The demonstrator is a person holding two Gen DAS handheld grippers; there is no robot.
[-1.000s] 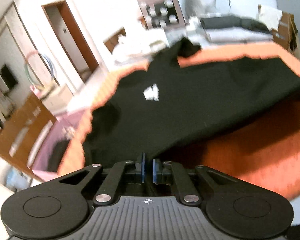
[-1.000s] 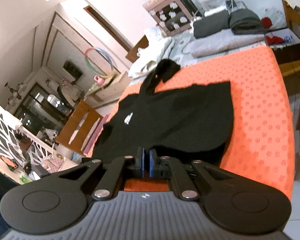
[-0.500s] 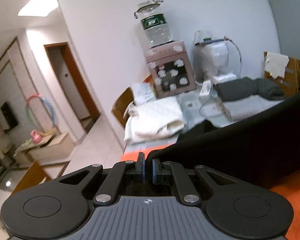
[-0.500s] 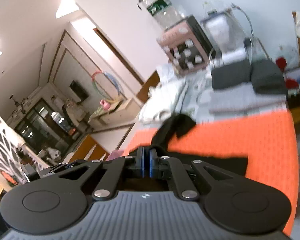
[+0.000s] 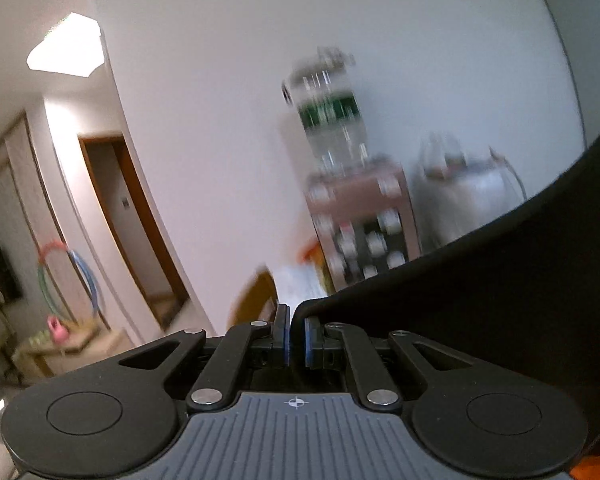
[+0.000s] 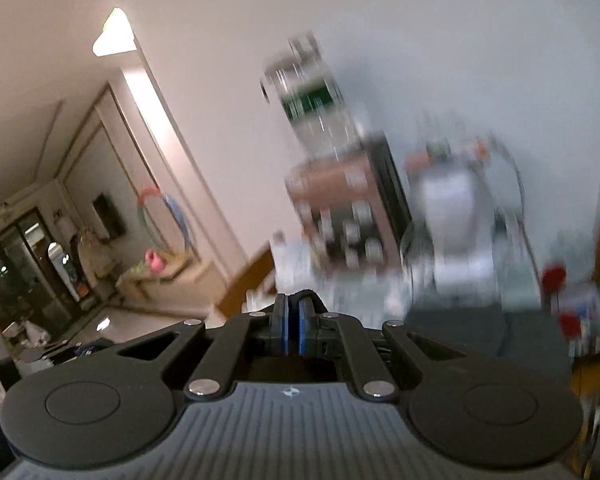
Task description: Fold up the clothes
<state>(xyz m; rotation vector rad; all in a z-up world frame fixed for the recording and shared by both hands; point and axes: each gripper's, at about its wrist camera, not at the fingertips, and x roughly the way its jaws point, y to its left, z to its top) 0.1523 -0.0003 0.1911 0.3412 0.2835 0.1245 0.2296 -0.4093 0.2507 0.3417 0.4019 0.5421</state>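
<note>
- My left gripper (image 5: 296, 336): the 2 jaws are pinched nearly together, with the edge of the black garment (image 5: 480, 304) caught between the blue pads (image 5: 286, 344).
- From that pinch the black garment spreads out to the right side of the left wrist view and rises toward the upper right, covering the lower right of the scene. It hangs lifted, stretched off the gripper.
- A sliver of orange cloth (image 5: 596, 468) shows at the bottom right corner, below the garment.
- My right gripper (image 6: 291, 332): jaws also drawn narrow, a small fold of dark fabric (image 6: 306, 295) poking up just past the fingertips, gripped between them. I see little more of the garment from this side.
- Both views are heavily blurred, aimed at a white wall.
- Against the wall: a large water bottle (image 5: 328, 116) with a green label, standing on a brown box (image 5: 360, 220) printed with pale round shapes. Details too smeared to read.
- Right of the box, a whitish bagged object (image 6: 456, 216); I cannot tell what it is.
- In the right wrist view, folded grey items (image 6: 472, 320) lie below it, with red blurs (image 6: 554, 278) further right.
- Left side: open doorway (image 5: 132, 224) with wood frame, a coloured hoop (image 5: 66, 276) leaning on the wall, a ceiling light (image 5: 66, 46) lit.
</note>
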